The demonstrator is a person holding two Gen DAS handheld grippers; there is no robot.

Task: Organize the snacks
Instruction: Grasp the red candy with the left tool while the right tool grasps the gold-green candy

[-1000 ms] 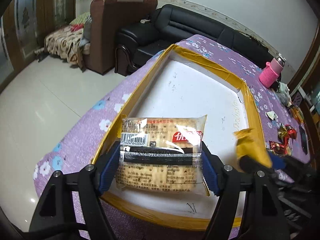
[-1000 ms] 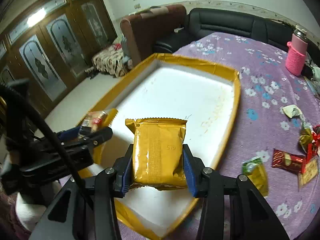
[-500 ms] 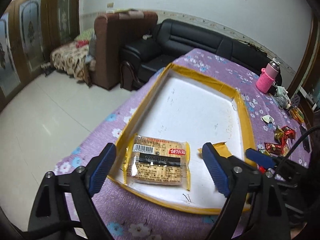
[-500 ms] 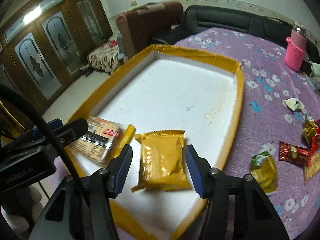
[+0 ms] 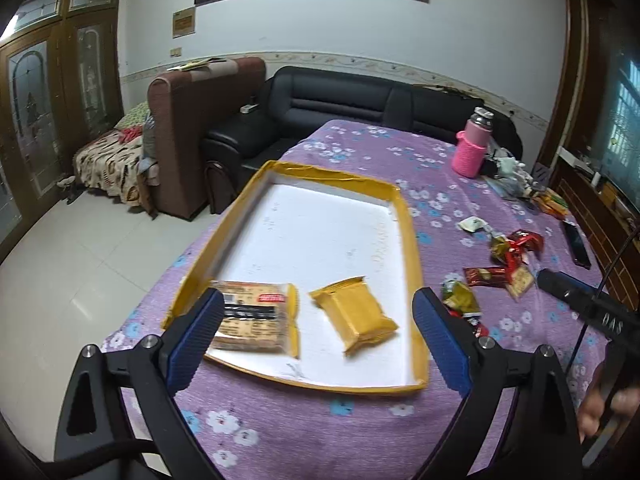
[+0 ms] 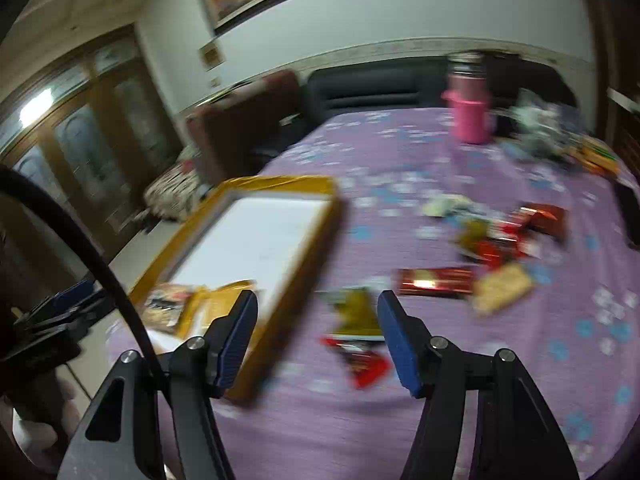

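Above tray (image 5: 412, 240), left gripper (image 5: 316, 336) wide, empty

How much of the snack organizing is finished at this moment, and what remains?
Done: the cracker pack and the gold packet lie in the tray. In hand: nothing; the left hand-held gripper and the right hand-held gripper are both open, the right one facing the loose snacks. Left: those snacks on the purple tablecloth.

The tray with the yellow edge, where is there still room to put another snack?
The tray is bare white across its far part, from the far rim down to the cracker pack and the gold packet. Those two fill the near end. To its right, the loose snacks crowd the purple cloth.
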